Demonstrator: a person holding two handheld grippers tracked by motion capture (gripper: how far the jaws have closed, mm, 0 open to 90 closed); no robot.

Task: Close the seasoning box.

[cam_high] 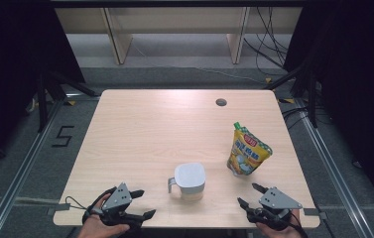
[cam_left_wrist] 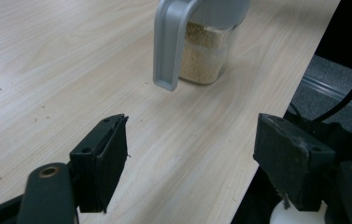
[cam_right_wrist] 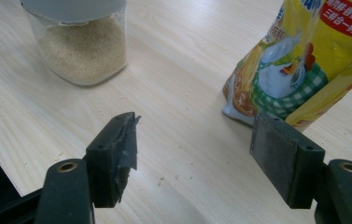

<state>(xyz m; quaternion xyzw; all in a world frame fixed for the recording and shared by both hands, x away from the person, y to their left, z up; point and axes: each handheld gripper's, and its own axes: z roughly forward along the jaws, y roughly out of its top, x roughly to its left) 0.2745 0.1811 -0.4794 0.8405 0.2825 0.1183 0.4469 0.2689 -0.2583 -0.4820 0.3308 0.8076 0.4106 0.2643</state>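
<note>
Now both my grippers rest apart at the desk [cam_high: 140,129] edge.
My left gripper [cam_high: 142,203] and right gripper [cam_high: 249,195] are spread, empty; jar [cam_high: 190,181] between, pouch [cam_high: 248,150] near.

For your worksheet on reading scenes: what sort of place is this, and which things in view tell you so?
Probably a lab or recording workspace, not a kitchen: one bare wooden table stands between dark curtains, loose cables trail over the grey floor, and a "5" is marked on it.

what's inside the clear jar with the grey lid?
The clear plastic jar with grey lid and handle holds pale beige grains, filling the visible lower part. The lid covers the top, so the exact fill level is hidden.
</note>
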